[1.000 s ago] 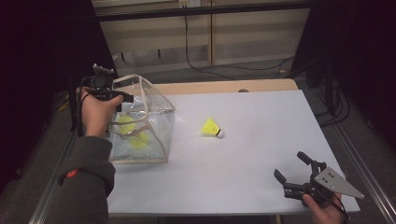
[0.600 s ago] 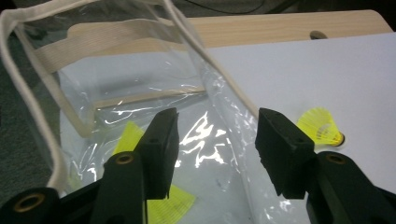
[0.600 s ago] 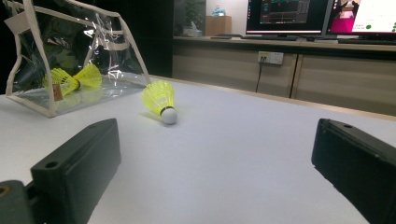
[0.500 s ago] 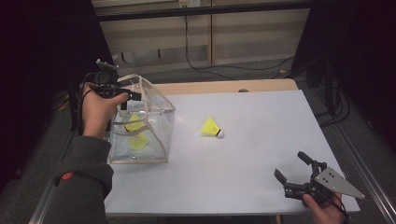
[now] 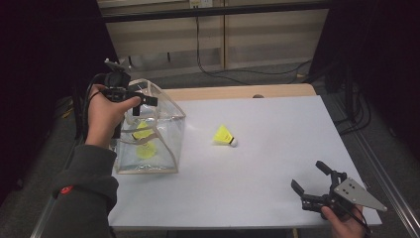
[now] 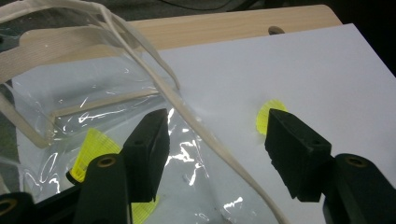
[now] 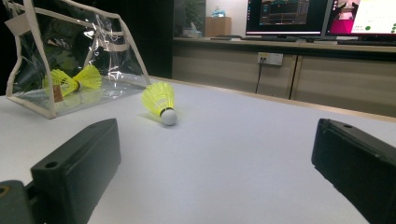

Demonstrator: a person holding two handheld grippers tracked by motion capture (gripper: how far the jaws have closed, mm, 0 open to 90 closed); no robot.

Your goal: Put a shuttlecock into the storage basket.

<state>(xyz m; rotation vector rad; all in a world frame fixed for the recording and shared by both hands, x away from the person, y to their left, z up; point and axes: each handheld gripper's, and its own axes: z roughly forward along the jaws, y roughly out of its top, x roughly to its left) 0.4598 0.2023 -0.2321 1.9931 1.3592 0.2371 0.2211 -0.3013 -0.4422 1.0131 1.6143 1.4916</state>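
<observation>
Nearest you, your right gripper point(image 5: 314, 184) rests low at the near right corner of the white desk point(image 5: 277, 124), its fingers spread wide apart and empty. Farther out, mid-desk, a yellow feathered shuttlecock with a white cork tip point(image 5: 224, 136) lies on its side. Beyond, at the left, your left gripper point(image 5: 140, 102) hovers over the clear plastic bag with beige trim point(image 5: 163, 134), fingers apart; two more yellow shuttlecocks point(image 5: 143, 143) lie inside.

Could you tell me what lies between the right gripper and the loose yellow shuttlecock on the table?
Nothing: the high view shows bare white table between the right gripper and the shuttlecock.
</observation>
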